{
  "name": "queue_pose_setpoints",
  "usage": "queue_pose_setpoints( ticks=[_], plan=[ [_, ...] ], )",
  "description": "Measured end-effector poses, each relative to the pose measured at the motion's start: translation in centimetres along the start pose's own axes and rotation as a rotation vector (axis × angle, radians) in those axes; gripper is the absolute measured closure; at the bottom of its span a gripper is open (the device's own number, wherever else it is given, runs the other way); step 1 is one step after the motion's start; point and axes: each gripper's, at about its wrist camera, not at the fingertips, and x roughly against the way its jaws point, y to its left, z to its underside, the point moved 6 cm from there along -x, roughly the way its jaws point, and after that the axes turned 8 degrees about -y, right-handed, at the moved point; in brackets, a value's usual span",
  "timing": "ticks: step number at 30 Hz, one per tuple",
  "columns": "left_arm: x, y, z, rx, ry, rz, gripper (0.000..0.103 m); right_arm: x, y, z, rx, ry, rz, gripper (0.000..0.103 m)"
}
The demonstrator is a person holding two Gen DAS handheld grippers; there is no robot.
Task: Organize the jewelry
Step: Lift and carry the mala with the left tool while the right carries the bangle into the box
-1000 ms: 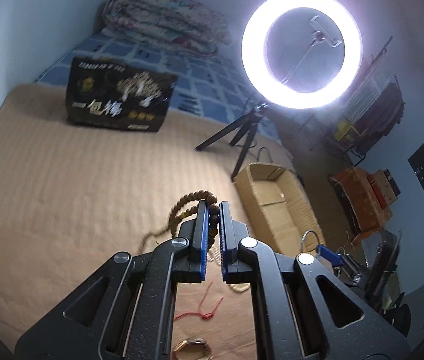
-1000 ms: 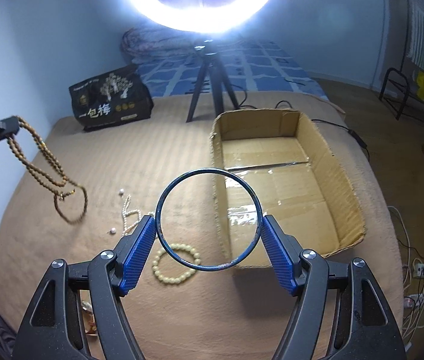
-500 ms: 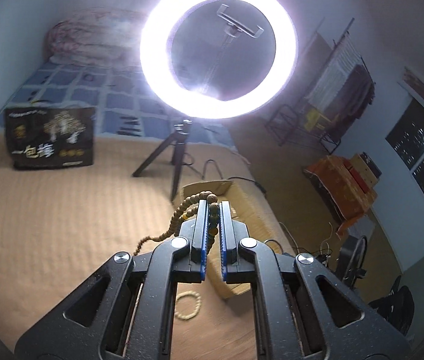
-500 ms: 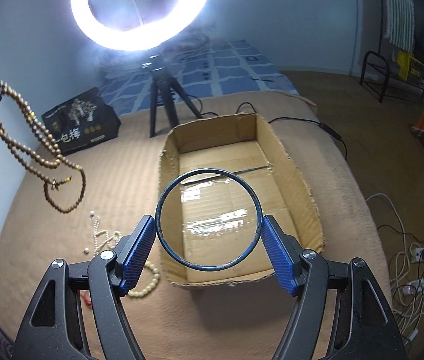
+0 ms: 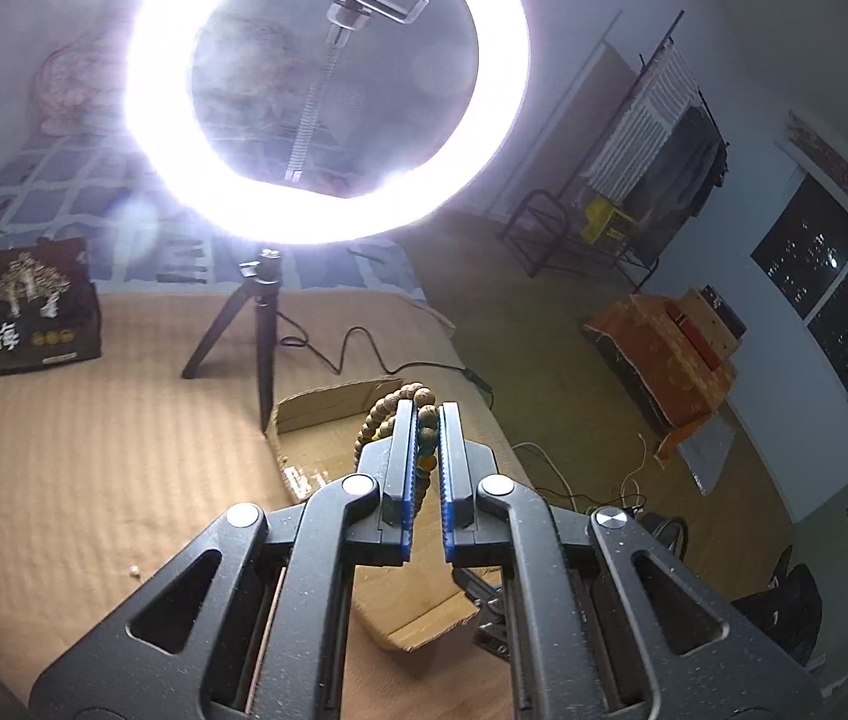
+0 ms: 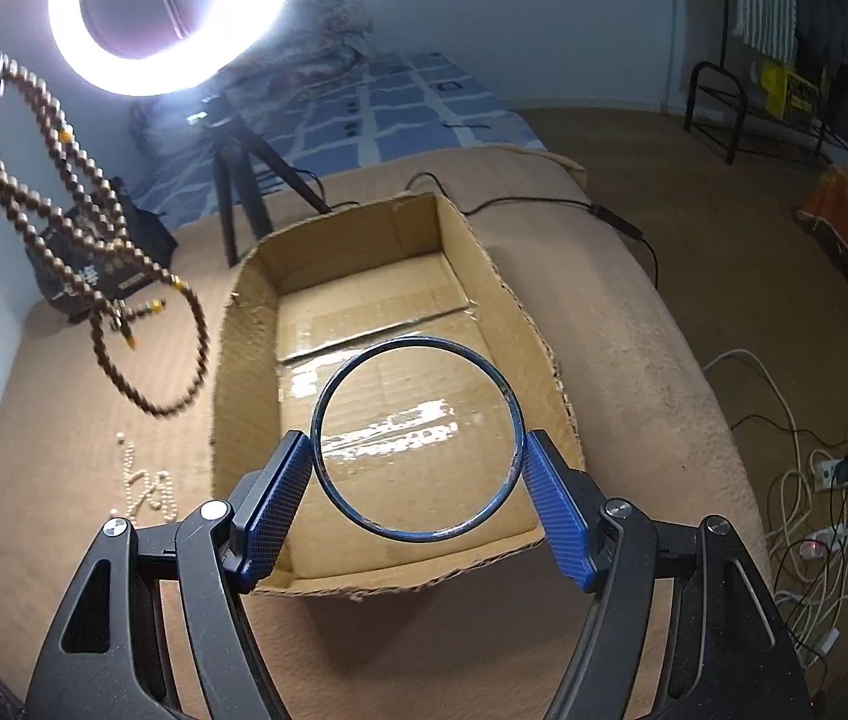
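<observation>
Pinching the bead necklace (image 5: pixel 424 420), left jaws are closed; right jaws, wide, clamp the blue bangle (image 6: pixel 416 441) above the cardboard box (image 6: pixel 363 252).

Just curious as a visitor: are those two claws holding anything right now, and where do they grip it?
Left gripper pinches a wooden bead necklace near its top, loops dangling. Right gripper clamps a dark blue bangle across its outer rim.

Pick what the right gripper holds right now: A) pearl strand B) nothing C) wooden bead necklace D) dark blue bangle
D: the right gripper has its blue pads pressed on either side of a dark blue bangle, held over the open cardboard box. The wooden bead necklace hangs from the left gripper instead.
</observation>
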Motion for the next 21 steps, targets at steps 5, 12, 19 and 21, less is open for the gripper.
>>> queue_pose_setpoints(
  ticks=[5, 12, 19, 21],
  plan=[
    [-1.8, -1.2, 0.1, -0.024, 0.019, -0.004, 0.099, -1.0, -0.6, 0.2, -0.011, 0.021, 0.011, 0.031],
    [-4.1, -1.0, 0.3, -0.009, 0.038, -0.01, 0.099, -2.0, -1.5, 0.6, -0.027, 0.046, 0.031, 0.031],
    [-7.2, 0.8, 2.7, -0.006, 0.104, -0.053, 0.099, -3.0, -1.9, 1.5, -0.023, 0.076, 0.046, 0.031],
    [-8.0, 1.4, 3.6, -0.004, 0.125, -0.064, 0.099, -3.0, -1.7, 1.5, -0.018, 0.075, 0.047, 0.031]
  ],
)
